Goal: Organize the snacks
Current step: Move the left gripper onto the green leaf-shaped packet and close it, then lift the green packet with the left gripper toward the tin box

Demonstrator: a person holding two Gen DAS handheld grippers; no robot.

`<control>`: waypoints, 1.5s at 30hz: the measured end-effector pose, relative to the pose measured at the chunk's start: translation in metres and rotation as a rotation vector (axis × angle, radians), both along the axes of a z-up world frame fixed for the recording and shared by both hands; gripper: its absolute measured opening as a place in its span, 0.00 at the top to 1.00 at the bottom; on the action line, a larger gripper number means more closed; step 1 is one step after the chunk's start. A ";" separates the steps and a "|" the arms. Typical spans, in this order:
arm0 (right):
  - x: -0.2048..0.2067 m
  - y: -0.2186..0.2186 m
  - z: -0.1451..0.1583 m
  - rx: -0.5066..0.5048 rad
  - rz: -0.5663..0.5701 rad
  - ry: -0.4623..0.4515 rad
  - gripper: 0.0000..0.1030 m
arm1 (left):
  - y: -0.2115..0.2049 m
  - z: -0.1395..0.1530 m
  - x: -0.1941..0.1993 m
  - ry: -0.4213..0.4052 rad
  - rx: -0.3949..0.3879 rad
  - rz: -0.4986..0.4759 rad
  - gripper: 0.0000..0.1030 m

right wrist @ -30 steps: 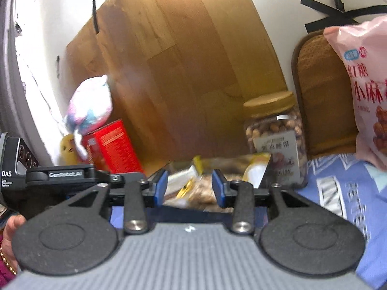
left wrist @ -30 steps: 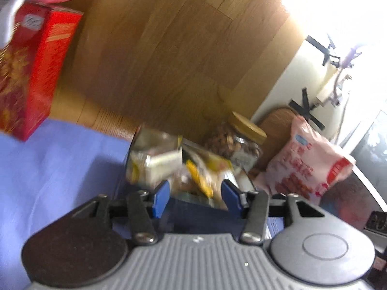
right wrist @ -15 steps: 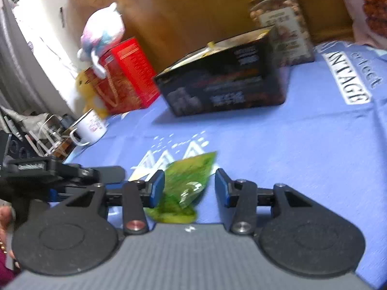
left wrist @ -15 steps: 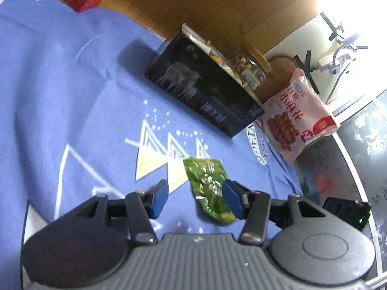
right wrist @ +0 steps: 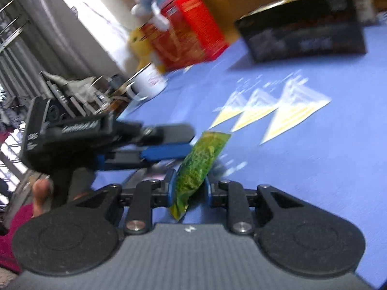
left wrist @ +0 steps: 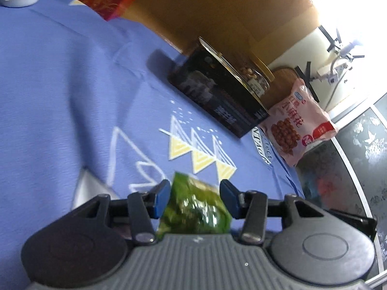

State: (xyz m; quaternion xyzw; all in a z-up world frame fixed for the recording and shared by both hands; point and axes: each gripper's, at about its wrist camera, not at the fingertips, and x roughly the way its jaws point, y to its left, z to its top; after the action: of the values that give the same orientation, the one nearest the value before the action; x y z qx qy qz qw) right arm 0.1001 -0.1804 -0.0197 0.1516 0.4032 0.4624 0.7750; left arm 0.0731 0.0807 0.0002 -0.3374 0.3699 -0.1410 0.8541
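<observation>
Our right tongs (right wrist: 188, 188) are clamped on the green packet (right wrist: 198, 166), which lies low over the blue surface (right wrist: 314, 149). Our left tongs (left wrist: 194, 197) stand apart around the same packet (left wrist: 196, 207), not pinching it. The black box (left wrist: 217, 91) sits well beyond, near the pink bag (left wrist: 297, 125).

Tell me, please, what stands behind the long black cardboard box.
Behind the long black cardboard box stands a clear plastic jar of nuts against a brown wooden panel. The box covers the jar's lower part.
</observation>
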 end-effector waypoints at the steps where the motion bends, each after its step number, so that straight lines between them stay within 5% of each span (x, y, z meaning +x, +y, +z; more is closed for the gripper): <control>1: -0.003 0.005 -0.002 0.012 0.019 0.024 0.73 | 0.003 0.000 -0.002 0.000 -0.002 0.008 0.56; 6: -0.009 0.015 0.008 -0.005 0.068 0.030 0.63 | 0.019 0.006 -0.020 -0.017 -0.012 0.041 0.52; 13: 0.004 -0.025 0.018 0.004 -0.079 -0.010 0.59 | 0.037 0.014 -0.059 -0.020 -0.074 0.060 0.52; 20: 0.023 -0.012 0.012 -0.017 -0.081 -0.027 0.59 | 0.008 -0.010 -0.076 0.091 -0.163 0.003 0.49; 27: 0.004 -0.010 0.003 -0.024 0.009 -0.015 0.69 | 0.005 -0.015 -0.072 0.082 -0.173 0.048 0.54; 37: -0.008 -0.022 -0.005 0.068 -0.010 0.093 0.77 | 0.007 -0.015 -0.068 0.070 -0.164 0.066 0.52; 41: -0.001 -0.039 -0.022 0.210 -0.039 0.301 0.88 | 0.008 -0.015 -0.068 0.069 -0.173 0.061 0.49; 45: 0.003 -0.054 -0.028 0.303 -0.102 0.402 0.89 | 0.007 -0.014 -0.068 0.070 -0.178 0.057 0.45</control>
State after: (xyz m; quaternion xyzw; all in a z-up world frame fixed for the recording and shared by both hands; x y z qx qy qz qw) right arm 0.1033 -0.2340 -0.0475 0.3751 0.4671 0.4383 0.6701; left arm 0.0056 0.0877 -0.0137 -0.4270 0.3760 -0.1372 0.8109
